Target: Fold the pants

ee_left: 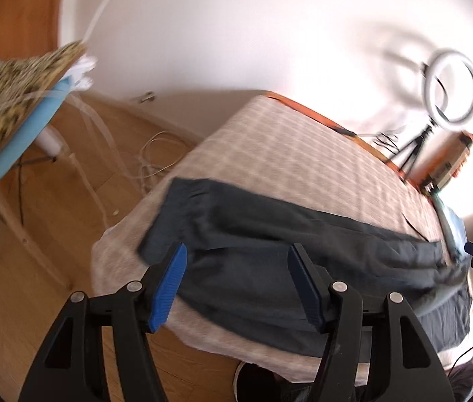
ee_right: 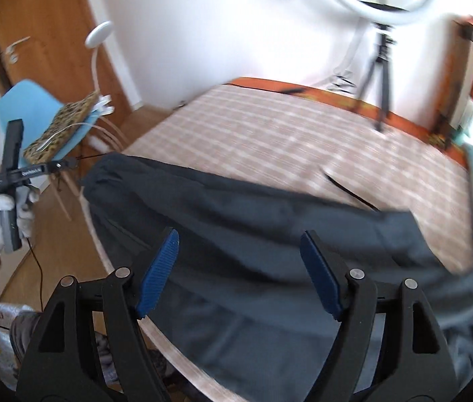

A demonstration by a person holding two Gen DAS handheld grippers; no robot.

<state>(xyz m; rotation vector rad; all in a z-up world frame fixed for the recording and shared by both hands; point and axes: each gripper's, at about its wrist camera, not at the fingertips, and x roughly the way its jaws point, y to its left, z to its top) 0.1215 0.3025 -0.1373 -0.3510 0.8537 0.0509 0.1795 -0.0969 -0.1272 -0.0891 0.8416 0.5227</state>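
Dark navy pants (ee_left: 269,234) lie lengthwise across a table with a beige checked cloth (ee_left: 286,140), one end near the table's left edge. My left gripper (ee_left: 238,251) hovers open over the near part of the pants, with nothing between its blue pads. In the right wrist view the same pants (ee_right: 253,207) stretch from left to right. My right gripper (ee_right: 239,238) hangs open above them, its pads clear of the fabric. A white-gloved hand (ee_right: 2,214) holds the left gripper's handle at the far left of the right wrist view.
A blue chair with a leopard-print cushion (ee_left: 12,100) stands left of the table. White cables (ee_left: 156,154) lie on the wooden floor. A ring light on a tripod (ee_left: 450,90) and an orange-edged box (ee_left: 450,164) stand at the table's far right.
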